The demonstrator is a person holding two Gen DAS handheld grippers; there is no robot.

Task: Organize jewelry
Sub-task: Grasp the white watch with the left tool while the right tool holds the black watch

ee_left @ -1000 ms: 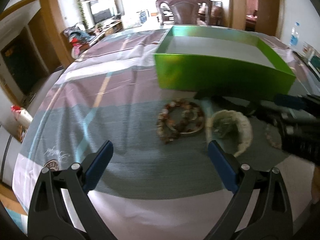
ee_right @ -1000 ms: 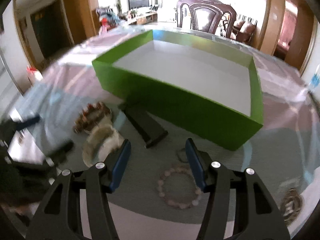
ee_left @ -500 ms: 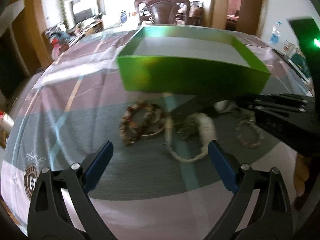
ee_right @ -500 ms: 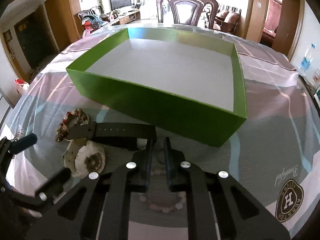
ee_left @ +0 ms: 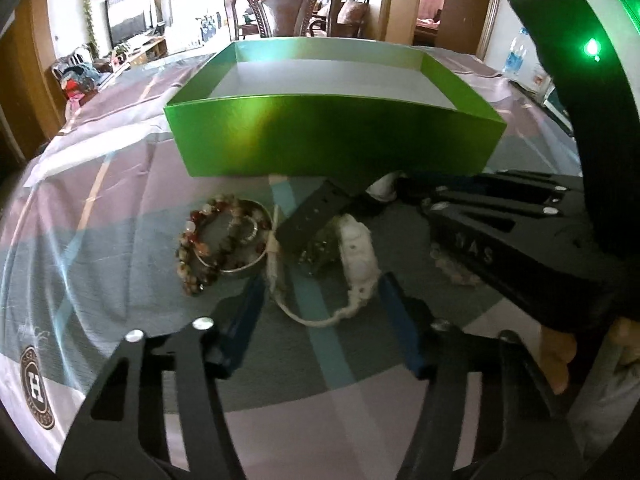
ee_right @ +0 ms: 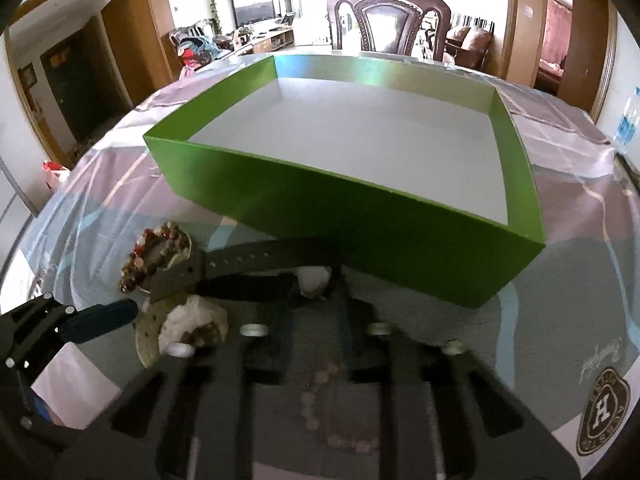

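Observation:
A green open box (ee_left: 332,148) (ee_right: 360,232) with a white floor stands on the tablecloth. In front of it lie a brown bead bracelet (ee_left: 200,248) (ee_right: 152,256) with a silver bangle, and a white cord bracelet (ee_left: 356,256) (ee_right: 188,328). My right gripper (ee_right: 318,284) (ee_left: 404,190) is shut on a black watch strap (ee_right: 248,258) (ee_left: 316,216). A pink bead bracelet (ee_right: 320,408) lies under it. My left gripper (ee_left: 322,284) straddles the white bracelet. Its jaws are closing, and the pads are not seen pressing.
A wooden chair (ee_right: 388,20) stands behind the table's far edge. A water bottle (ee_left: 514,54) is at the far right. A hand (ee_left: 560,356) holds the right gripper's handle. The cloth carries a round logo (ee_right: 604,412) near the front.
The right gripper closed on the black watch strap near the box. The left gripper swung over the white bracelet, and its jaws narrowed around it.

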